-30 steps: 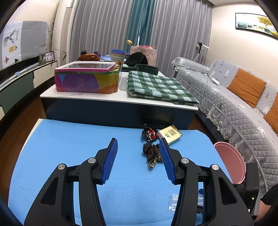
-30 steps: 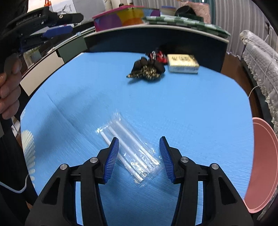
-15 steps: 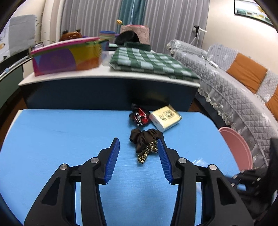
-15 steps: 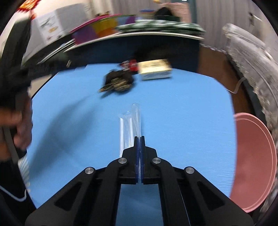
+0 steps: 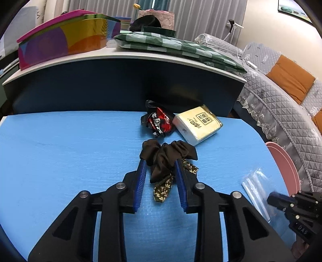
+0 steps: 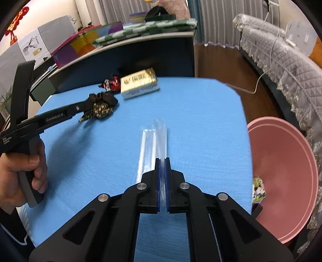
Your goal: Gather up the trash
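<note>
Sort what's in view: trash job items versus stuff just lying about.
Job: clear plastic wrapper pinched in the right tongs; red-black snack wrapper; pink bin.

Likely lying about: brown scrunchie between the open left tongs; tissue pack; colourful box; checked cloth.

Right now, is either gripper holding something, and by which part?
The right gripper pinches the clear straw packet by its near end. The left gripper straddles the dark scrunchie, still open.

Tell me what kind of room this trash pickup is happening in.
Most likely a home living room: a sofa with a quilted grey cover and orange cushions, long curtains behind, and a framed picture on the wall.
</note>
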